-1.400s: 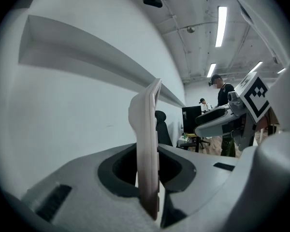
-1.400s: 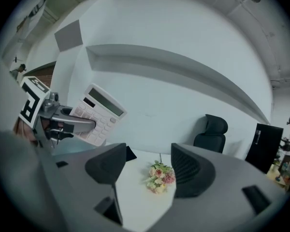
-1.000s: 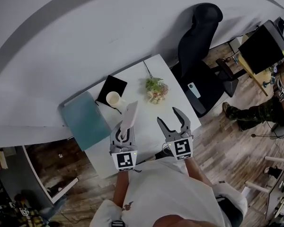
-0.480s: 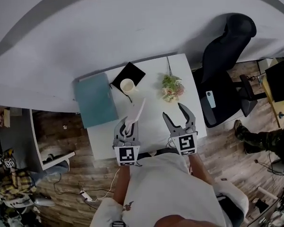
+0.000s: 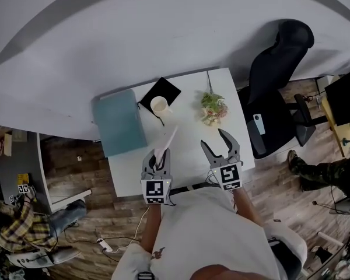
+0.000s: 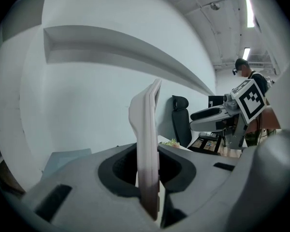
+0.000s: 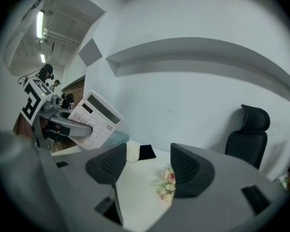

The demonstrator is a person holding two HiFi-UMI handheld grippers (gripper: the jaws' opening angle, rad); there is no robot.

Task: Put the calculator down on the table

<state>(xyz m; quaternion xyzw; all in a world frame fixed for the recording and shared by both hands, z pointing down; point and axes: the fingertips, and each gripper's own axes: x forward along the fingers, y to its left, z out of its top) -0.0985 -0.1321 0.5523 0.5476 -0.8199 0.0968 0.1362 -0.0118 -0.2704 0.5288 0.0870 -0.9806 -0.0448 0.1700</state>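
Clamping the calculator (image 5: 167,141) by its near end, my left gripper (image 5: 157,158) holds it tilted over the table (image 5: 185,134), near left; I can't tell whether it touches. Its keys show only from the right gripper (image 5: 215,140), whose jaws stand wide apart and empty.

White calculator (image 5: 168,140) hangs tilted on edge above table (image 5: 189,143).

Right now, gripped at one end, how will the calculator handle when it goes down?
Likely stiff: the calculator sticks out of the shut left gripper without sagging. Probably light, a thin plastic slab. Held on edge, it may flop flat onto the table when released.
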